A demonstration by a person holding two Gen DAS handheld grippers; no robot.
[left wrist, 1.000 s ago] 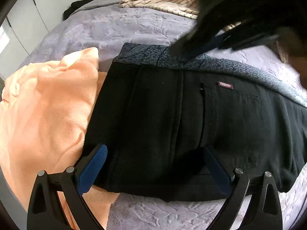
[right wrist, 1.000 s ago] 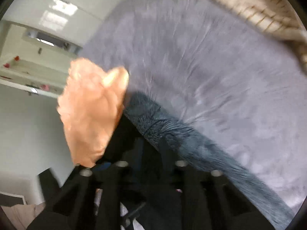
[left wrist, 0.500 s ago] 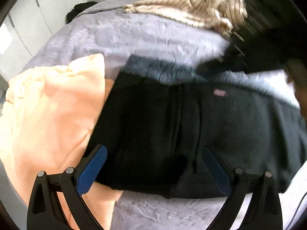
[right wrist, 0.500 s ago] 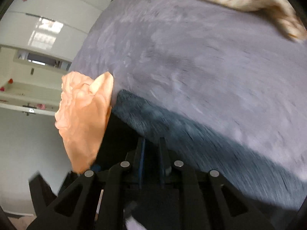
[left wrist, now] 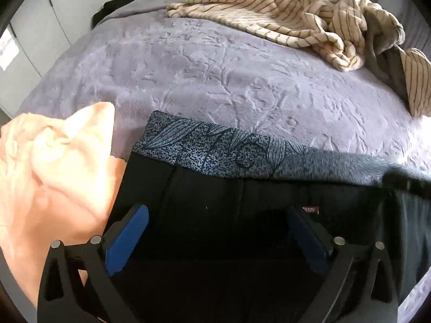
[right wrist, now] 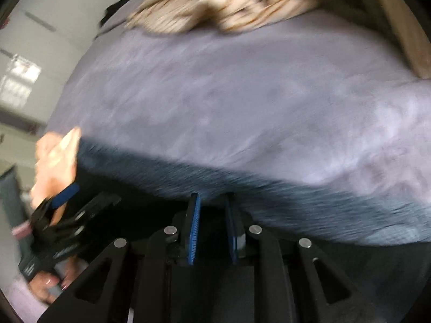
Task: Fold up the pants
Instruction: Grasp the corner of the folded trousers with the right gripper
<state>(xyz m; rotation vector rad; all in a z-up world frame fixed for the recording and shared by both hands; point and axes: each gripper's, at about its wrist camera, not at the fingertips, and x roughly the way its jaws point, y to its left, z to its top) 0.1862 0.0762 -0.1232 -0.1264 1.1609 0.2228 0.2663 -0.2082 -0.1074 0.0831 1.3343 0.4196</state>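
Note:
Black pants (left wrist: 215, 196) with a red label and a grey-blue patterned lining band (left wrist: 215, 148) lie folded on the purple bed. My left gripper (left wrist: 218, 231) is open, its blue pads spread wide just over the black fabric. In the blurred right wrist view my right gripper (right wrist: 212, 215) has its blue pads a narrow gap apart at the edge of the pants (right wrist: 269, 196); whether cloth is pinched between them is unclear. The left gripper also shows in the right wrist view (right wrist: 62, 202), at the left.
An orange garment (left wrist: 54, 177) lies against the pants' left side. A striped beige garment (left wrist: 296, 18) is bunched at the far side of the purple blanket (left wrist: 202, 75). White cupboards (left wrist: 40, 27) stand beyond the bed's left edge.
My right gripper has swung from over the pants' band toward the right edge and left the left wrist view. My left gripper has moved forward over the pants, staying open.

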